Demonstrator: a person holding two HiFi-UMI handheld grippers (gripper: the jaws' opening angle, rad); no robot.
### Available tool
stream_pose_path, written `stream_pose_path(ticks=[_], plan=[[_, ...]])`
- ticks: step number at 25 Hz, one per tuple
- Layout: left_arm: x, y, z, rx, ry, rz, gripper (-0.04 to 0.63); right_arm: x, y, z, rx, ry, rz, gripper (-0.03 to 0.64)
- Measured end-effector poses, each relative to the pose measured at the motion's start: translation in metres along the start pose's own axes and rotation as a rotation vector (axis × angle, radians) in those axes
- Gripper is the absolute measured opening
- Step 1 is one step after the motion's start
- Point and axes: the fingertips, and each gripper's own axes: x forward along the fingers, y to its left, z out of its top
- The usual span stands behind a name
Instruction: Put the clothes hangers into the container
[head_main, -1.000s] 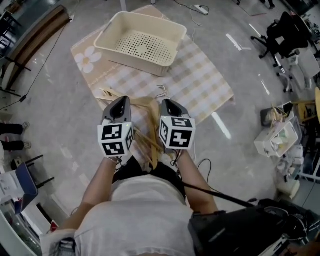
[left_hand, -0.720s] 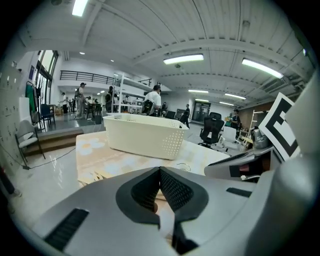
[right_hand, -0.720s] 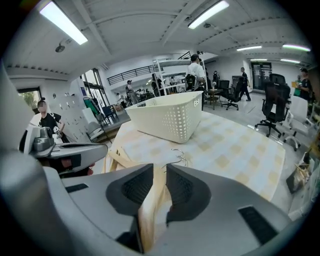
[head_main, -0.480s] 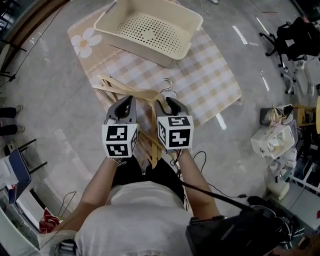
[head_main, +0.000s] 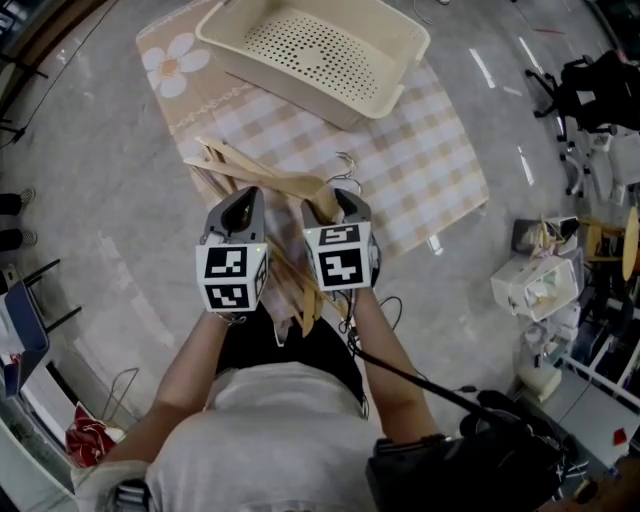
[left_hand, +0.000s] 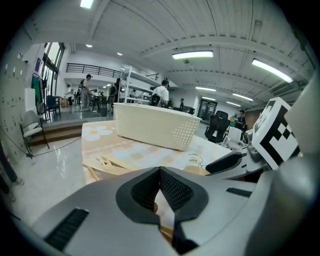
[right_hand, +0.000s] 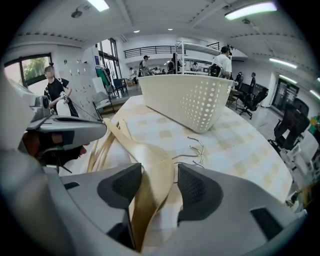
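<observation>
Between the right tongs (right_hand: 159, 174) sit the hangers (head_main: 270, 182), jaws wide, just been opening, no pinch. Left tongs (left_hand: 160, 172) alongside, tips pressed together; on a hanger or not, I can't tell. Container (head_main: 300, 92) lies ahead of both.

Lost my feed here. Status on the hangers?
Left gripper shut on hangers. Right gripper: jaws just opened, hanger loose between. Hangers partly on mat, none in basket. Nothing blocking.

Seen from above, a person's left gripper (head_main: 246, 200) and right gripper (head_main: 345, 203) sit side by side over wooden hangers (head_main: 262, 178) on a checked cloth (head_main: 420, 170), a beige basket (head_main: 290, 85) beyond
</observation>
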Motion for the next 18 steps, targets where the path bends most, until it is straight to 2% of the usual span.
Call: stream_pose_path(ticks=[10, 18], plan=[[0.000, 0.001, -0.003, -0.010, 0.009, -0.011, 0.008, 0.002, 0.001, -0.007, -0.030, 0.016, -0.021, 0.219], [-0.008, 0.003, 0.010, 0.015, -0.010, -0.011, 0.008, -0.002, 0.005, 0.007, -0.052, -0.058, -0.060, 0.213]])
